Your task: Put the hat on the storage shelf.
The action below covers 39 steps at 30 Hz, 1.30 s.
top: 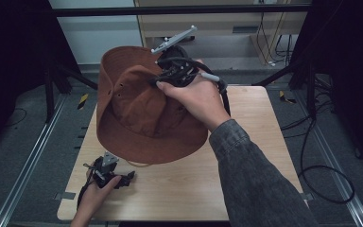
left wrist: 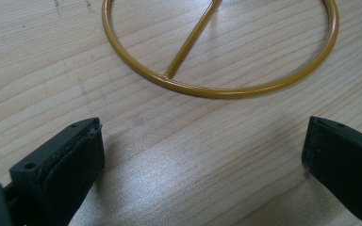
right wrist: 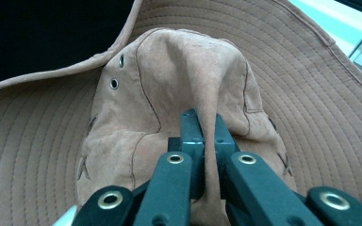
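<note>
Brown hat (top: 142, 118), crown pinched by right gripper (right wrist: 206, 136)

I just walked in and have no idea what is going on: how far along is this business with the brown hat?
Done: the right gripper has pinched a fold of the brown hat's crown and holds it above the table. In hand: the left gripper sits open, low over the wood, facing a yellow wire ring. Left, probably: setting the hat down on that ring, which looks like a stand's base.
</note>
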{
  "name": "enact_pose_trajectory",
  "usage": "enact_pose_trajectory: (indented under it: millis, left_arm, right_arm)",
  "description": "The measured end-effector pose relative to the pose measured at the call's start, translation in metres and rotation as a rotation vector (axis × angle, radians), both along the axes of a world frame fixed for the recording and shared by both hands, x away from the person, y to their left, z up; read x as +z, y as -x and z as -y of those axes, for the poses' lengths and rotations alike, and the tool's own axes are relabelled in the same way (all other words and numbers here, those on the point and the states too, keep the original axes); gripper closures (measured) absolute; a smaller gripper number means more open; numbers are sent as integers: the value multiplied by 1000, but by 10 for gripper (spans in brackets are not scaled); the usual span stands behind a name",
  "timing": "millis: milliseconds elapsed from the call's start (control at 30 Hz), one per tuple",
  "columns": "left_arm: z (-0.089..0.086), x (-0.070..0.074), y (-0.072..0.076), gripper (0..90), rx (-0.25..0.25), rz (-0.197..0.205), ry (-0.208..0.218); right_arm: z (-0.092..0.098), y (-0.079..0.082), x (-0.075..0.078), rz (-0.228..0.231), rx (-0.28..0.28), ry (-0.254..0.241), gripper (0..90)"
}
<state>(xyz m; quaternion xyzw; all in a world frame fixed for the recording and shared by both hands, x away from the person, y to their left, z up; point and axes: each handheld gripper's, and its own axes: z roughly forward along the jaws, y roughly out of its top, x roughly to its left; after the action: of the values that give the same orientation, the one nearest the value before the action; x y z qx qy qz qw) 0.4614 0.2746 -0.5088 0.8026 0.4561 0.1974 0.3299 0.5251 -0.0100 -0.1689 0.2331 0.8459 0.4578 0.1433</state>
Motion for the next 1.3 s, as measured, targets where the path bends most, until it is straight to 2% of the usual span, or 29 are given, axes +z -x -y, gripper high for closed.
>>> enact_pose_trajectory:
  millis: [433,833,1300]
  left_arm:
    - [-1,0,0,0,-6,-1,-6]
    - [-1,1,1,0,-11,-6,-12]
    - [-1,1,1,0,-13,-6,-14]
  right_arm:
    - [-19,-5,-2,-3,8,-1,890]
    - [-38,-17,-15,-17,10,-3,891]
    - [-49,-28,-21,-27,-5,-10,890]
